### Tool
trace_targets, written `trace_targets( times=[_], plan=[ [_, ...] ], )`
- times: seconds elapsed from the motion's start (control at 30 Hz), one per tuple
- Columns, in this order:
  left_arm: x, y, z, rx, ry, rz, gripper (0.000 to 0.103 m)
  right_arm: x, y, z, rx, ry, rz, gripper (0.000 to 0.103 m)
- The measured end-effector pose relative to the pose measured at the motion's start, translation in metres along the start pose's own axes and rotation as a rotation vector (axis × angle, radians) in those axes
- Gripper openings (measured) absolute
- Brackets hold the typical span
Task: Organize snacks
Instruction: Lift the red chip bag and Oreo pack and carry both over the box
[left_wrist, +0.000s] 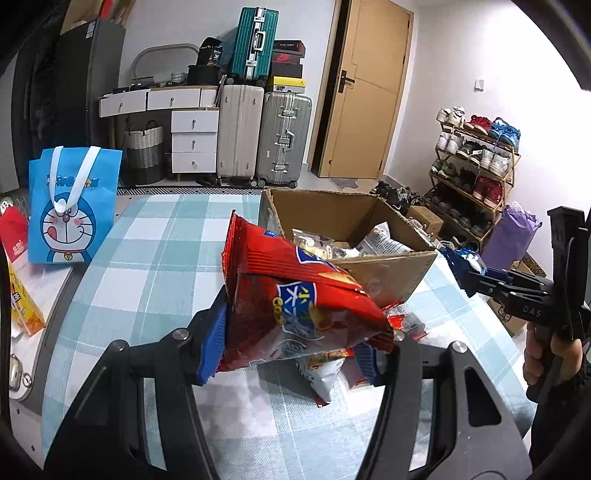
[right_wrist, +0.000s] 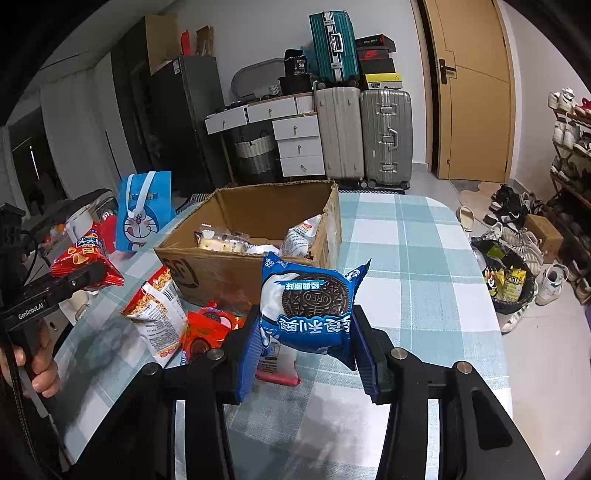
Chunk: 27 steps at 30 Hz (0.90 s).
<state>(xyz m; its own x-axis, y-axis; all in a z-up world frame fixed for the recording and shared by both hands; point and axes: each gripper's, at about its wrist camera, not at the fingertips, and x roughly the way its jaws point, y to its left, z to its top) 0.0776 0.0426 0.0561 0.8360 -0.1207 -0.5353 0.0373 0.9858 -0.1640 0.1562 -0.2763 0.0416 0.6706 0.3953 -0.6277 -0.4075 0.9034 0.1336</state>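
Note:
My left gripper (left_wrist: 295, 339) is shut on a puffy red chip bag (left_wrist: 291, 288), held above the table just in front of the cardboard box (left_wrist: 384, 273). The right gripper (right_wrist: 307, 321) is shut on a blue Oreo pack (right_wrist: 310, 306), lifted near the box's (right_wrist: 221, 266) front right corner. The open box holds several white snack packs. In each wrist view the other gripper shows at the edge, held by a hand: the right one (left_wrist: 467, 280) with the Oreo pack (left_wrist: 461, 260), the left one (right_wrist: 98, 275) with the red bag (right_wrist: 83, 258).
Loose snacks lie on the plaid tablecloth (right_wrist: 406, 258) before the box: a white-orange bag (right_wrist: 157, 314), a red pack (right_wrist: 207, 328), a pink-white pack (right_wrist: 277, 365). A blue cartoon tote (left_wrist: 74, 210) stands at the left. A bin bag (right_wrist: 506, 277) and shoes sit on the floor at the right.

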Motion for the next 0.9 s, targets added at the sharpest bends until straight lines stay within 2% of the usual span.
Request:
trace_targets(
  times=[0.47,0.9],
  plan=[
    [0.014,-0.027,0.042,0.016,-0.016,-0.036,0.056,-0.007,0.01,0.023,-0.009,-0.048,0.028,0.046],
    [0.052,-0.055,0.066,0.066,0.003,-0.008,0.056,0.008,0.018,0.055,-0.027,-0.037,0.079,0.046]
  ],
)
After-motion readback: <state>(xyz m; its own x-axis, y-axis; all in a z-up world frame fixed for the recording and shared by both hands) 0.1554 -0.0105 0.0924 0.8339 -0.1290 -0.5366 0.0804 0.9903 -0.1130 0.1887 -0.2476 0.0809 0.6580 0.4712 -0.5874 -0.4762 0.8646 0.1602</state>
